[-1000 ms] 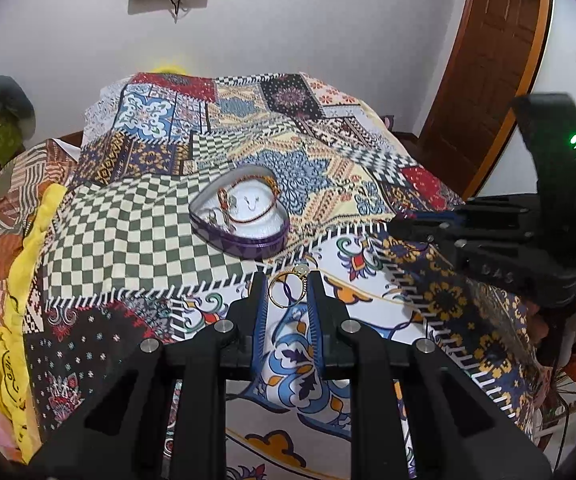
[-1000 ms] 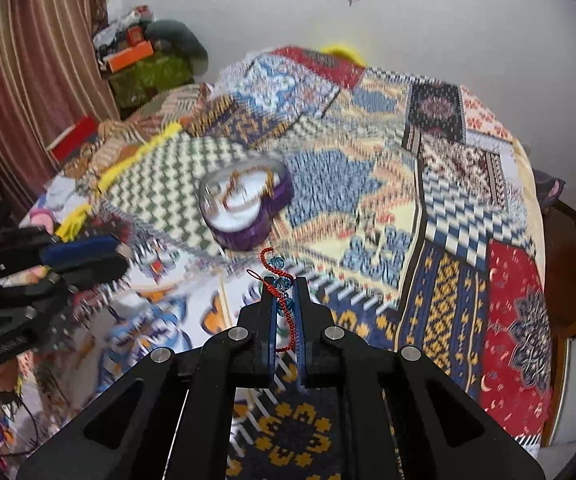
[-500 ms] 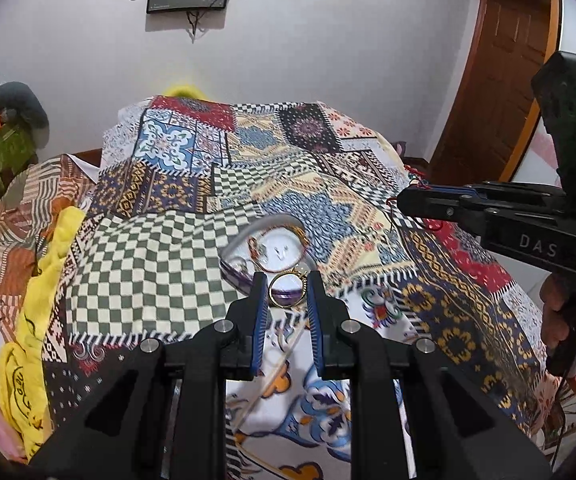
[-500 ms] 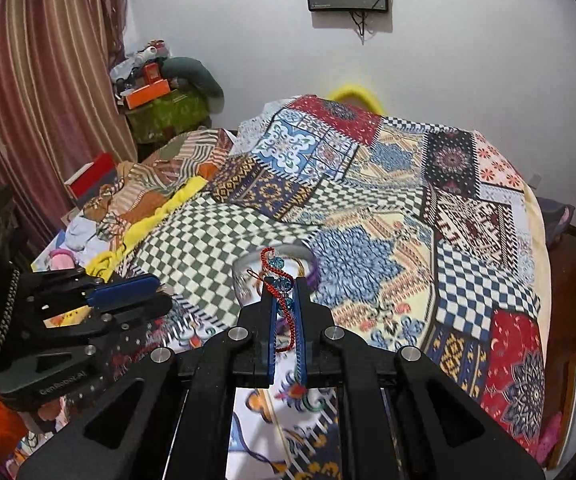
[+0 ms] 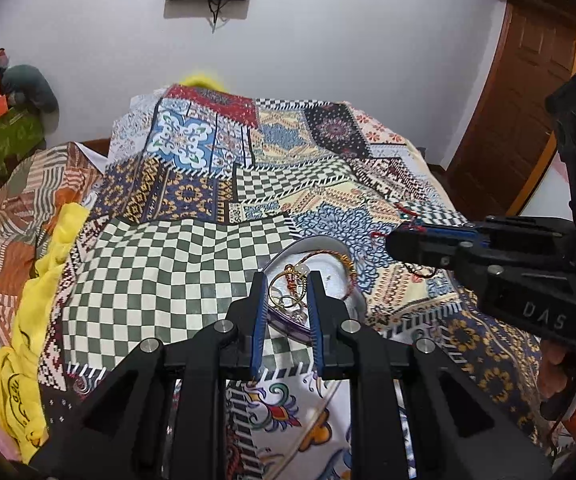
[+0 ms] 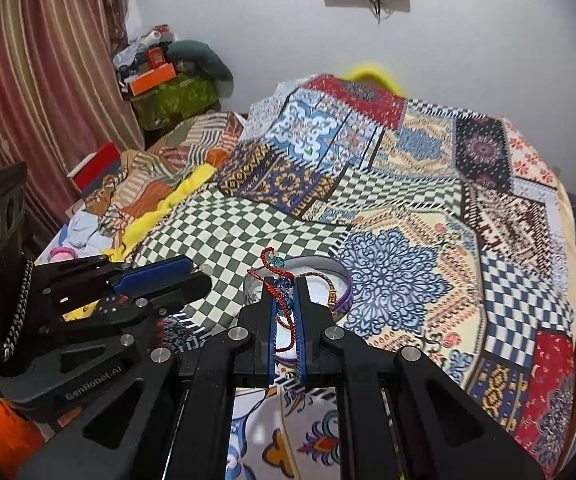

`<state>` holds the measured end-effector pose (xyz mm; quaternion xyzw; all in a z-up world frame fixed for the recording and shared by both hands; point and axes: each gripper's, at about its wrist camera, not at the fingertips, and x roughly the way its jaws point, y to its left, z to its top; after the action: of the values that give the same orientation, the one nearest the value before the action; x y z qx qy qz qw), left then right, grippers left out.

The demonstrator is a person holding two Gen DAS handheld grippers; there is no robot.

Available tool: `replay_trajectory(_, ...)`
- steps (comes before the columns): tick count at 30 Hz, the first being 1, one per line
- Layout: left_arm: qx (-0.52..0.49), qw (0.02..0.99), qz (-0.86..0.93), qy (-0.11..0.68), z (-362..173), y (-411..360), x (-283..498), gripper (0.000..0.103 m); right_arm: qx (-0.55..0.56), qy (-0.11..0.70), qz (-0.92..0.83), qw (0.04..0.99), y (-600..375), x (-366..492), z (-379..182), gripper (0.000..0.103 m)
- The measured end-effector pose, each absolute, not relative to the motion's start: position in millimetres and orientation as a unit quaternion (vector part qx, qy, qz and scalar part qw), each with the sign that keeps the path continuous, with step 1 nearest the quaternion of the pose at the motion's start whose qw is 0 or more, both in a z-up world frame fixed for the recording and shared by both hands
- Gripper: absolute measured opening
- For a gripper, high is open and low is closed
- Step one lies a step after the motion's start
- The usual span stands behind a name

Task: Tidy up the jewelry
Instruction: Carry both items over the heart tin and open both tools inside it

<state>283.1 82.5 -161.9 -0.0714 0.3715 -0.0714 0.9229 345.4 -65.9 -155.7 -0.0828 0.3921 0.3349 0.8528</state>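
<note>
A purple heart-shaped jewelry box [image 5: 329, 264] with a white lining sits on the patterned bedspread; it also shows in the right wrist view [image 6: 341, 280]. It holds a braided bracelet [image 5: 345, 258] and gold rings [image 5: 284, 300]. My left gripper [image 5: 286, 280] is open just above the box, with the rings lying below its fingers. My right gripper [image 6: 284, 284] is shut on a red cord bracelet with blue beads [image 6: 278, 280] and hovers over the near edge of the box. It also shows in the left wrist view [image 5: 397, 242] to the right of the box.
The patchwork bedspread [image 5: 224, 216] covers the bed. A yellow cloth [image 5: 44, 288] and rumpled bedding lie along the left side. A green box with clutter [image 6: 176, 96] stands by a striped curtain [image 6: 40, 72]. A wooden door [image 5: 523, 80] is at the right.
Both grippers rose and moved forward over the box. My left gripper opened and the gold rings it held now lie in the box. The right gripper still holds the red bracelet.
</note>
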Motion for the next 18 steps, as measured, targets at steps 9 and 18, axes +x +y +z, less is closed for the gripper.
replay_trajectory(9,-0.065,0.909,-0.077,0.404,-196,80,317,0.018,-0.075,0.434,0.33,0.835,-58,374,-182,0.007)
replay_trajectory(18,-0.074,0.905,-0.079,0.411,-206,83,336,0.018,-0.089,0.452,0.319,0.828,-50,393,-198,0.007)
